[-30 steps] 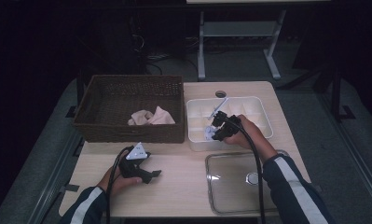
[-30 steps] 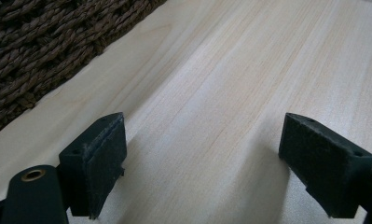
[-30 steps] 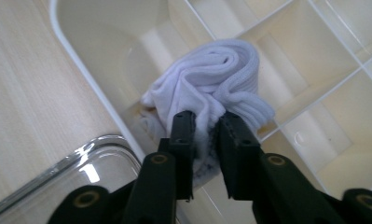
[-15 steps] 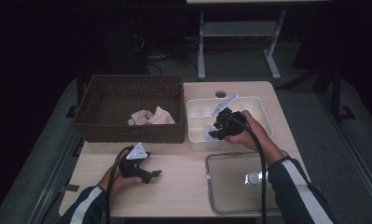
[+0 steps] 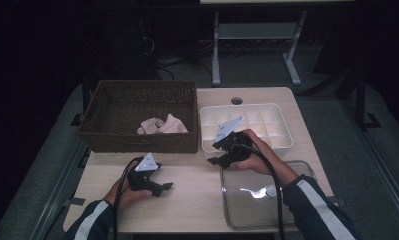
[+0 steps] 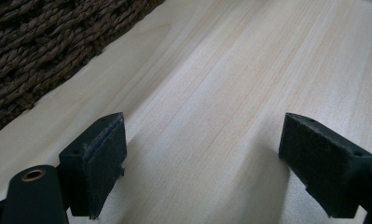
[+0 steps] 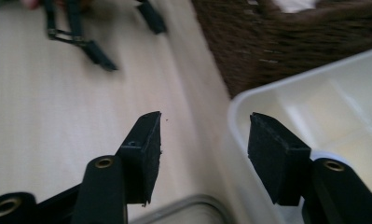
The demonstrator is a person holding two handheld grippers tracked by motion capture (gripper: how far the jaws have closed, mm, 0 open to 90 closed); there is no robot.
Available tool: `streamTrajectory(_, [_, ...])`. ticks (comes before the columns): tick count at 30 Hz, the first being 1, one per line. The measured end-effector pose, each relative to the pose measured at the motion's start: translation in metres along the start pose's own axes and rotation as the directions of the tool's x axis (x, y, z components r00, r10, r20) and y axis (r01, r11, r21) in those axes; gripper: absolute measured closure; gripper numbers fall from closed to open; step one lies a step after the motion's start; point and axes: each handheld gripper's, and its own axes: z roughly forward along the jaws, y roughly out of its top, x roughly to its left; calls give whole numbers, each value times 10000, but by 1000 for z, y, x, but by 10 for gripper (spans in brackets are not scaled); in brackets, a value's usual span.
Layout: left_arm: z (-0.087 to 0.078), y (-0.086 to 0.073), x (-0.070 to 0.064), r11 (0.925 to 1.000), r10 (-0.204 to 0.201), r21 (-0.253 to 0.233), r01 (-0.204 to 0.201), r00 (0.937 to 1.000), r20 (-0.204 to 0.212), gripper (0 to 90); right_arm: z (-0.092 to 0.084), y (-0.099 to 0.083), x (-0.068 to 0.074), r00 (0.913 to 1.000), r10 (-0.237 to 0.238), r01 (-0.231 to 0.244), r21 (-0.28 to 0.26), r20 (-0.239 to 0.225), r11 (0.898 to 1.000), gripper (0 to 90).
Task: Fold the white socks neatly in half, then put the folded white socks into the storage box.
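Two grippers, both empty.
High view, right gripper (image 5: pixel 218 154): at the near edge of the white tray (image 5: pixel 282 131), beside the clear lid (image 5: pixel 237 210).
High view, basket (image 5: pixel 102 130): one cloth (image 5: pixel 162 125) left inside, probably next to go.
Left gripper view, left gripper (image 6: pixel 202 163): jaws wide over bare table (image 6: pixel 230 70).
Right gripper view: jaws have just been opening, nothing between them, over the tray's corner.

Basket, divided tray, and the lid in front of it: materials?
Basket: dark brown woven fibre, probably wicker or seagrass; twisted strands show in the left gripper view, matte. Divided tray: white plastic by the look, smooth, slightly glossy, moulded rounded rim. Lid: clear, glossy, catches a reflection; plastic or glass, cannot tell.
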Motion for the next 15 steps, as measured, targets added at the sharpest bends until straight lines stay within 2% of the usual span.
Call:
streamTrajectory(3, [0,0,-1,10000,-20,14,20,10000,15,141,10,0,14,9995,-222,217,-237,-224,9995,392])
streamTrajectory(8, [-1,0,-1,10000,-7,40,6,10000,49,141,30,-5,35,9959,-732,721,-223,-539,9971,335])
streamTrajectory(13, [-1,0,0,10000,36,78,-37,10000,52,141,46,-11,49,9897,-1263,1241,-361,-674,9916,315])
streamTrajectory(15, [-1,0,0,9999,67,75,-68,9999,85,141,51,-14,53,9880,-1300,1273,-375,-837,9912,303])
